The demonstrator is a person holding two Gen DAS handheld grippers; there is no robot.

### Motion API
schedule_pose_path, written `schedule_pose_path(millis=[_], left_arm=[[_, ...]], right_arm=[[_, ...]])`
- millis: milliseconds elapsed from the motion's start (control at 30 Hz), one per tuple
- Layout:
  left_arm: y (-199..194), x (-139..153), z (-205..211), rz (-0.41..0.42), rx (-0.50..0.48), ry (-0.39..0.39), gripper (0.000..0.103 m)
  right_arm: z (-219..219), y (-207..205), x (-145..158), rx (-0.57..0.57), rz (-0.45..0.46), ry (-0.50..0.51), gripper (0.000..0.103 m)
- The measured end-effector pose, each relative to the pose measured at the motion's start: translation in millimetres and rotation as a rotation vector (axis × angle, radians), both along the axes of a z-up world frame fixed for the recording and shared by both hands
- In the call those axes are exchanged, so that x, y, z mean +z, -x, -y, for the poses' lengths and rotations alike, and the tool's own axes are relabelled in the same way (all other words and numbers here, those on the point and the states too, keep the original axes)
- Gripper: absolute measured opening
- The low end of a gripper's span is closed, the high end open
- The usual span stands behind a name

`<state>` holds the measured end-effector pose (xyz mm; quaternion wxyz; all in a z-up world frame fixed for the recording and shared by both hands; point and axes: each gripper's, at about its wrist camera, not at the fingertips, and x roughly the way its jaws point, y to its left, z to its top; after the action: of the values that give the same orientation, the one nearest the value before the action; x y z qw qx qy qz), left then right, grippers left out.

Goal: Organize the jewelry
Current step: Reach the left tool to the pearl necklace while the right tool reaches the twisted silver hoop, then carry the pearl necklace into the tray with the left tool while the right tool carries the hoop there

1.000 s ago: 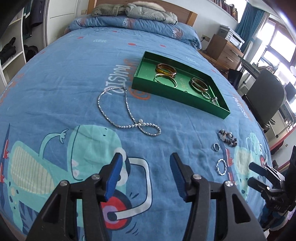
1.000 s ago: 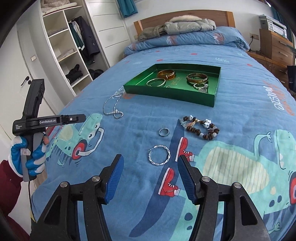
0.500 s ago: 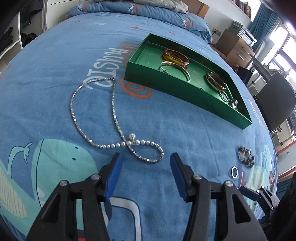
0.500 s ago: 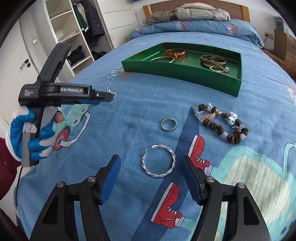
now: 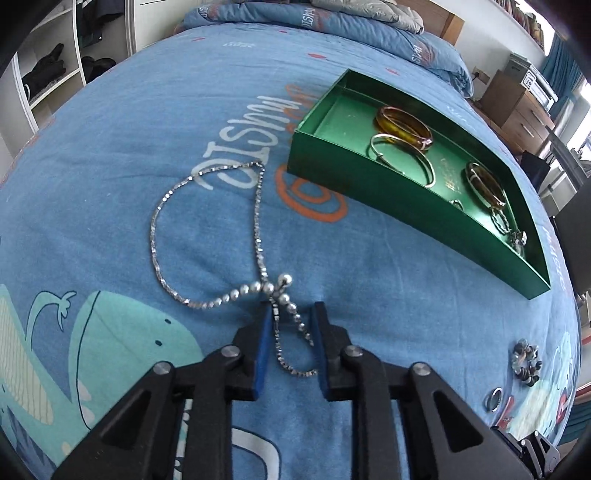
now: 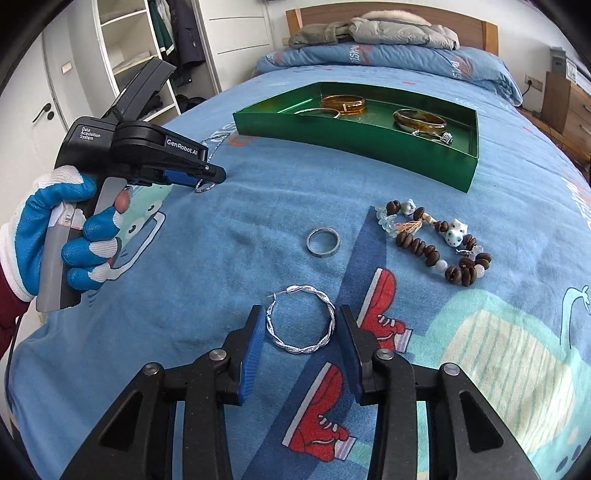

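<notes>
A silver and pearl necklace [image 5: 207,236] lies on the blue bedspread left of a green tray [image 5: 369,177]. My left gripper [image 5: 290,308] is open, low on the bed, its blue pads on either side of the necklace's pearl loop. The left gripper also shows in the right wrist view [image 6: 207,177]. My right gripper [image 6: 301,314] is open and straddles a twisted silver hoop [image 6: 301,319] on the bed. The tray [image 6: 354,136] holds several bangles [image 6: 343,103] and small pieces.
A silver ring [image 6: 322,242] and a brown bead bracelet [image 6: 436,242] lie on the bed beyond the hoop. They also show in the left wrist view: the ring [image 5: 493,398] and the bracelet [image 5: 526,362]. Pillows and a jacket [image 6: 373,31] lie at the headboard. Wardrobe shelves [image 6: 129,55] stand left.
Both grippers moved forward and down. The left gripper's jaws narrowed around the necklace's pearl loop. The right gripper's jaws narrowed around the twisted hoop.
</notes>
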<state>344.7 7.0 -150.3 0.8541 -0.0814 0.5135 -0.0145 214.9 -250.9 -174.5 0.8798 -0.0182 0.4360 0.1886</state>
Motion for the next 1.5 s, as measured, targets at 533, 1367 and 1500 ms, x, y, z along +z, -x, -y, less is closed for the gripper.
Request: schedule_pose_path(millis=[533, 1367, 1500], left_arm=[[58, 50, -11, 0.138, -0.078, -0.073, 0.007], [-33, 217, 73, 0.425, -0.303, 0.034, 0.007], [-82, 166, 89, 0.327, -0.304, -0.001, 0.007]], right_arm=[[9, 18, 23, -0.013, 0.086, -0.074, 0.038], [36, -83, 161, -0.132, 0.336, -0.131, 0.039], [32, -129, 137, -0.140, 0.280, -0.130, 0.038]])
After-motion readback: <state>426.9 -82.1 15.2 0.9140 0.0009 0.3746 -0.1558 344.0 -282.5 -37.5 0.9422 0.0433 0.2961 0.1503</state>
